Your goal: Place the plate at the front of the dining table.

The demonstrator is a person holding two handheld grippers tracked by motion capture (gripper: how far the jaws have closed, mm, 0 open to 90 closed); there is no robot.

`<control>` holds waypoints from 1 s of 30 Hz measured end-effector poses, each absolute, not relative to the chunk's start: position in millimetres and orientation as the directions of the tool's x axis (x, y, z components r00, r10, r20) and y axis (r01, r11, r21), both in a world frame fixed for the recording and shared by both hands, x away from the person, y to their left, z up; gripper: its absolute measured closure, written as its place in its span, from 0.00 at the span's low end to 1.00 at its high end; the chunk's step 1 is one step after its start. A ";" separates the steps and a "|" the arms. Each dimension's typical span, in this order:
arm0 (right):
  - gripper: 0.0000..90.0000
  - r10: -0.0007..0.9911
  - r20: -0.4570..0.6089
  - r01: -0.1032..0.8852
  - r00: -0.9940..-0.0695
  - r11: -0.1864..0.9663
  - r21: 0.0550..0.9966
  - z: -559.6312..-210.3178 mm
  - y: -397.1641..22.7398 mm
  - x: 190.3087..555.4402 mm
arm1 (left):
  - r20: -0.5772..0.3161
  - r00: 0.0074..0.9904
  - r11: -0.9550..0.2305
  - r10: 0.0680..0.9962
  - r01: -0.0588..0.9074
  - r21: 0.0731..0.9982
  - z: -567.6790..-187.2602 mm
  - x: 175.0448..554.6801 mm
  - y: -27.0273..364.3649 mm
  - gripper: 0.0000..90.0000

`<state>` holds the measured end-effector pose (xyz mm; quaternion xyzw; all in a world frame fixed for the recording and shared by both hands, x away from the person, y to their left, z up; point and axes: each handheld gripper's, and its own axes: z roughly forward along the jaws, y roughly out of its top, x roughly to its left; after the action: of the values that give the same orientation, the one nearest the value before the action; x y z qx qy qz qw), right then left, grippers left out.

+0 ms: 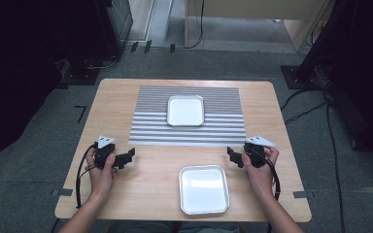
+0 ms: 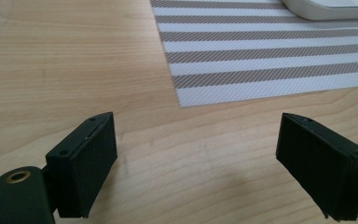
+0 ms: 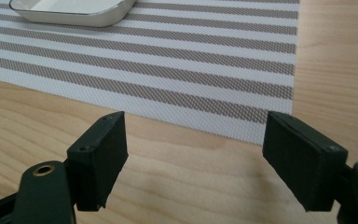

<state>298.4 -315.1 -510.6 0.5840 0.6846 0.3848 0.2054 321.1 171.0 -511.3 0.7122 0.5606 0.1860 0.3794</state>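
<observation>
Pale wooden surface (image 1: pixel 150 179): both grippers, left (image 1: pixel 130 156) and right (image 1: pixel 231 154), open-jawed, empty; shallow metal tray (image 1: pixel 204 189) at near edge may skid when pinched.

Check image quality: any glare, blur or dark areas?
High view: glare whitens the near tray, room edges go black. Left gripper view: jaws soft, placemat sharp. Right gripper view: jaws soft, far tray slightly blurred.
</observation>
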 end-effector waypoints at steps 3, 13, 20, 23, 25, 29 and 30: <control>0.25 0.960 0.169 0.644 -0.224 0.016 0.765 -513.6 -319.8 292.6 | -0.159 0.304 -0.087 0.939 0.660 0.746 -512.3 315.7 175.8 0.14; 0.25 0.963 0.153 0.645 -0.220 0.026 0.764 -520.3 -329.4 276.8 | -0.143 0.314 -0.110 0.939 0.665 0.739 -512.9 301.1 188.0 0.14; 0.26 0.968 0.143 0.646 -0.205 0.024 0.763 -522.6 -339.1 266.8 | -0.132 0.303 -0.114 0.944 0.674 0.730 -513.8 294.5 198.3 0.14; 0.26 0.970 0.135 0.645 -0.201 0.028 0.764 -522.8 -342.3 262.8 | -0.135 0.293 -0.106 0.946 0.676 0.729 -513.9 292.7 203.9 0.14; 0.26 0.972 0.127 0.644 -0.199 0.032 0.765 -522.8 -345.0 259.9 | -0.132 0.290 -0.106 0.948 0.676 0.729 -514.1 290.9 207.3 0.14; 0.26 0.974 0.129 0.644 -0.186 0.022 0.765 -522.8 -353.5 254.3 | -0.130 0.286 -0.104 0.949 0.677 0.729 -514.1 286.9 215.9 0.14; 0.26 0.975 0.133 0.645 -0.179 0.014 0.764 -522.8 -356.9 252.7 | -0.126 0.283 -0.105 0.951 0.677 0.728 -514.1 285.8 218.3 0.14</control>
<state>252.7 -356.9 -522.8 0.5997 0.6751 0.3654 0.2259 285.8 218.3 -514.1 0.7179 0.5669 0.1925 0.3552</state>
